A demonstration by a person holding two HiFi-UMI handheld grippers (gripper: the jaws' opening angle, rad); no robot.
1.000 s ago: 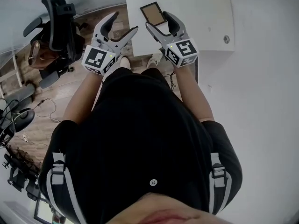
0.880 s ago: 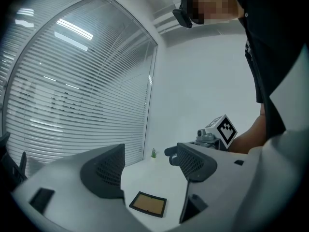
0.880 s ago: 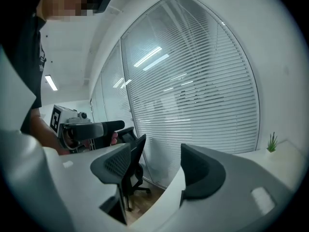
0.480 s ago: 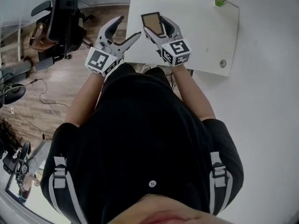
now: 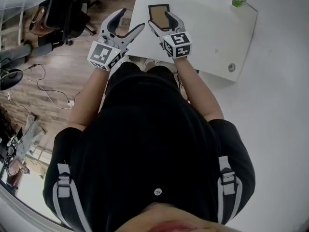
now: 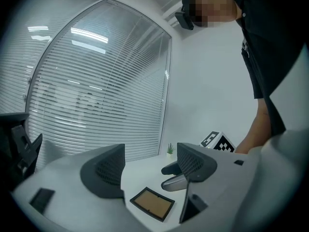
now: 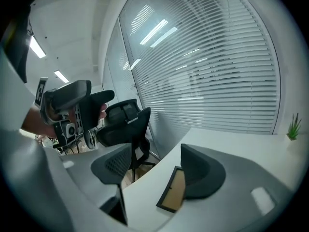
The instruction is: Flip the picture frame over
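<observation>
Picture frame flat on desk, brown face up.
Left gripper and right gripper: jaws apart, gripping nothing.

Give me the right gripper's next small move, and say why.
Probably ease the right gripper down until its open jaws straddle one edge of the frame, ready to close. The frame lies flat on the table, brown face up and ungripped, and one jaw hangs just above it. The left gripper is open too and holds nothing.
</observation>
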